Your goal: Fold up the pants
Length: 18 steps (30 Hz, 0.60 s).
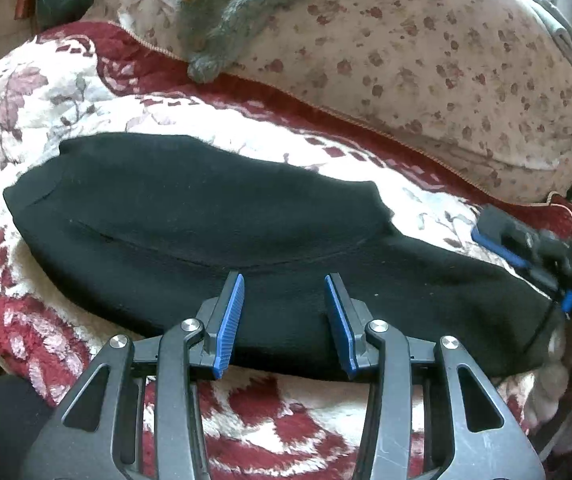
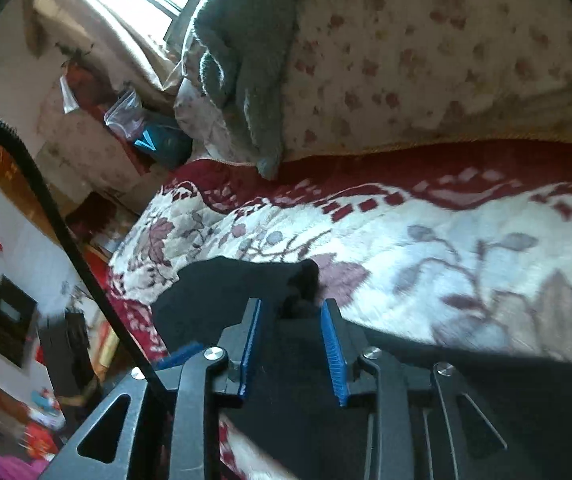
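Observation:
Black pants (image 1: 206, 232) lie folded lengthwise on a red and white floral blanket (image 1: 46, 92). My left gripper (image 1: 284, 284) is open above the near edge of the pants, at their middle, holding nothing. My right gripper shows at the right edge of the left wrist view (image 1: 525, 256), at the pants' right end. In the right wrist view my right gripper (image 2: 290, 306) has its jaws apart with black pants fabric (image 2: 246, 280) bunched between and just past the blue pads (image 2: 331, 344); whether the pads press it is unclear.
A floral pillow (image 1: 425, 52) with a grey knitted garment (image 1: 226, 12) on it lies behind the pants. The bed's left edge drops to a cluttered floor (image 2: 26, 320). A black cable (image 2: 58, 220) crosses the left of the right wrist view.

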### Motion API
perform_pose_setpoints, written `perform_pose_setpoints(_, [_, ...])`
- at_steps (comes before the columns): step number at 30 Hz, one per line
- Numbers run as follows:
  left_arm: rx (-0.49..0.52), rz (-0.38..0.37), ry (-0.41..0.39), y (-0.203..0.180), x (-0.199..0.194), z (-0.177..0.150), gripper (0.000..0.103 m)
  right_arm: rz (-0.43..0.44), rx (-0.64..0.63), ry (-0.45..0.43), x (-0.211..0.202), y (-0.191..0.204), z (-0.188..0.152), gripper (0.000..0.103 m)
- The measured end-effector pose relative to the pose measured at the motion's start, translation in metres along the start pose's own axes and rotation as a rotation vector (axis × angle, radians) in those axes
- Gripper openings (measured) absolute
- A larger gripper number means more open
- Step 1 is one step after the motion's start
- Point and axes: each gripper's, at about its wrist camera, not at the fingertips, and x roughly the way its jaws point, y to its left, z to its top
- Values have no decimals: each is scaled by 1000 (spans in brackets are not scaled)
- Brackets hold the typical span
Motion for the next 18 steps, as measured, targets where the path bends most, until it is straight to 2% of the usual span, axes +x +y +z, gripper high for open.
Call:
perform_pose_setpoints(4, [-2,-10,3,-4,-6,0,41,-30,-27,-28,-24,1,-21,33])
perform_pose_setpoints(10, [16,-39,11,-18,-11,-5,41,-75,16,-55,-59,-18,-46,34])
perform_pose_setpoints(18, [86,-139,52,-62,-8,-12,41,-202,107,-122,-124,-65,-80,35])
